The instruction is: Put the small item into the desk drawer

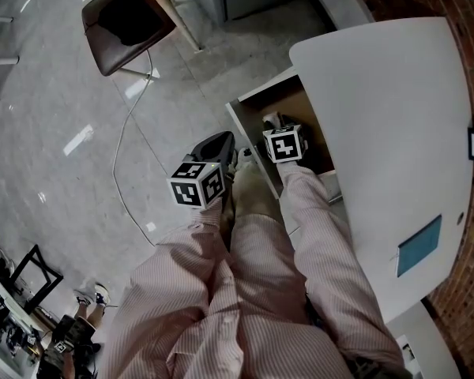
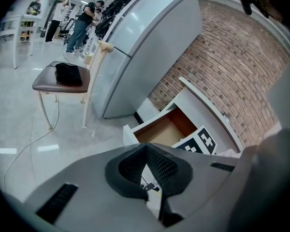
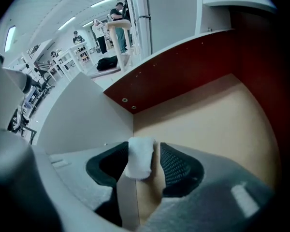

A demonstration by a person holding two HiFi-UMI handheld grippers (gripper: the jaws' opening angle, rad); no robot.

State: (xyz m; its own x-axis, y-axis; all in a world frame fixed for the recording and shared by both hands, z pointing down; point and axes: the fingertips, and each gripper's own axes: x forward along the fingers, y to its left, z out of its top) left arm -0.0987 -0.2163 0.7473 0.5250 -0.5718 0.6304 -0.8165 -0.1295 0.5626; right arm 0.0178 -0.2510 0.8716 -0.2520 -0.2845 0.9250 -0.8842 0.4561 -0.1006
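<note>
The person's striped sleeves fill the bottom of the head view, each reaching to a tool with a marker cube. The right tool hangs inside the open desk drawer, above its pale wooden floor and near the corner where the white front panel meets the reddish side wall. Its jaws are spread wide. Between them sits the small item, a white oblong piece that lies against the left pad, with a clear gap to the right pad. Its long axis runs along the jaws, and its far end points towards that inner corner of the drawer. The left tool hangs outside the drawer, just beside its front panel and over the grey floor. Its pad tips are pressed together with nothing between them. The white surface overhangs the drawer on the right.
</note>
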